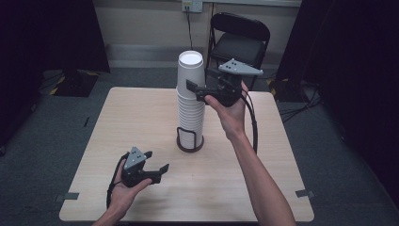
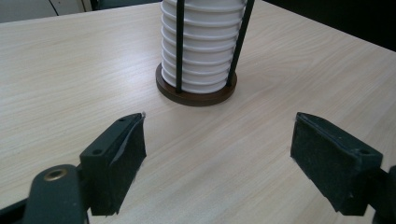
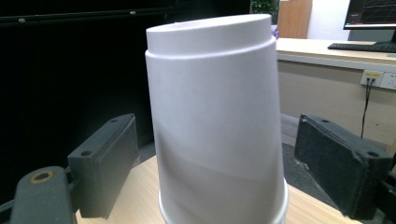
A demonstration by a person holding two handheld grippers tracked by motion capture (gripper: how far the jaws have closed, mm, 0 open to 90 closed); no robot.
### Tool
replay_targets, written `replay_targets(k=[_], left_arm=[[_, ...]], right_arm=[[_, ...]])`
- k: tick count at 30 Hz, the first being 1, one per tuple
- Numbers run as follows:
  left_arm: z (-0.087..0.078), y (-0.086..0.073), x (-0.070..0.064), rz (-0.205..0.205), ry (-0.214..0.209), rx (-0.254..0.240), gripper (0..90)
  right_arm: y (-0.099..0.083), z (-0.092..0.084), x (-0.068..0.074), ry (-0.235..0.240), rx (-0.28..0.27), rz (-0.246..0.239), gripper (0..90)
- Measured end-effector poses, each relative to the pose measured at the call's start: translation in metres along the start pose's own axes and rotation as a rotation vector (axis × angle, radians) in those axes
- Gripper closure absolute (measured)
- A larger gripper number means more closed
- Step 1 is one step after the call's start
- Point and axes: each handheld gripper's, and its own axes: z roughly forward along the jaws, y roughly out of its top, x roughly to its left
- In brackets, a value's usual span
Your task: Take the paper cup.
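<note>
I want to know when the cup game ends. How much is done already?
Done: a tall stack of white cups stands upside down in the holder on the table. In hand: the right gripper is up at the top cup, jaws open either side, not pressing it. Left: gripping that cup. The left gripper waits open, holding nothing.

A tall stack of upside-down white paper cups [image 1: 190,101] stands upright inside the round dark wire holder [image 1: 190,141].
</note>
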Motion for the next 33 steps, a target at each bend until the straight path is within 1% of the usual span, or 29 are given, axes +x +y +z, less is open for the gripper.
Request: replay_targets(k=[1, 2, 4, 5, 6, 7, 13, 15, 18, 21, 22, 24, 26, 27, 30, 33], left_arm=[[0.0, 0.0, 0.0, 0.0, 0.0, 0.0, 17.9], [0.0, 0.0, 0.0, -0.001, 0.0, 0.0, 17.9], [0.0, 0.0, 0.0, 0.0, 0.0, 0.001, 17.9], [0.0, 0.0, 0.0, 0.0, -0.001, 0.001, 18.0], [0.0, 0.0, 0.0, 0.001, 0.0, 0.001, 18.0], [0.0, 0.0, 0.0, 0.0, 0.0, 0.001, 18.0], [0.0, 0.0, 0.001, -0.004, 0.001, 0.001, 18.0], [0.0, 0.0, 0.001, -0.004, -0.001, 0.003, 18.1], [0.0, 0.0, 0.001, -0.009, 0.0, 0.004, 18.5], [0.0, 0.0, 0.001, -0.011, -0.003, 0.004, 18.8], [0.0, 0.0, 0.001, -0.01, -0.003, 0.003, 18.8], [0.0, 0.0, 0.001, -0.005, -0.003, 0.004, 18.8], [0.0, -0.001, 0.001, -0.009, -0.004, 0.006, 18.8], [0.0, -0.001, 0.001, -0.015, -0.001, 0.007, 18.8], [-0.001, -0.001, 0.002, -0.014, 0.001, 0.004, 18.9], [-0.001, -0.001, 0.002, -0.016, 0.002, 0.004, 18.9]], right_arm=[[0.0, 0.0, 0.0, 0.0, 0.0, 0.0, 13.2], [0.001, 0.003, 0.0, -0.003, 0.01, 0.005, 13.2], [0.002, 0.009, -0.001, -0.006, 0.02, -0.001, 13.2], [0.001, 0.014, -0.001, -0.011, 0.04, -0.002, 13.2], [0.001, 0.014, -0.001, -0.011, 0.04, -0.002, 13.2], [-0.001, 0.02, -0.003, -0.012, 0.044, -0.002, 12.3], [-0.005, 0.031, -0.004, -0.003, 0.053, 0.003, 10.4], [-0.006, 0.037, -0.004, -0.005, 0.065, 0.012, 10.1], [-0.006, 0.04, -0.004, -0.016, 0.072, -0.002, 10.4], [-0.006, 0.048, 0.0, -0.032, 0.091, -0.006, 10.5], [-0.006, 0.05, 0.0, -0.034, 0.088, -0.008, 10.3], [-0.008, 0.052, 0.001, -0.04, 0.094, 0.001, 10.4], [-0.01, 0.054, 0.0, -0.042, 0.104, -0.007, 10.1], [-0.01, 0.054, 0.0, -0.044, 0.105, -0.007, 10.0], [-0.011, 0.054, 0.0, -0.042, 0.104, 0.003, 9.9], [-0.012, 0.054, 0.0, -0.045, 0.105, 0.0, 9.8]])
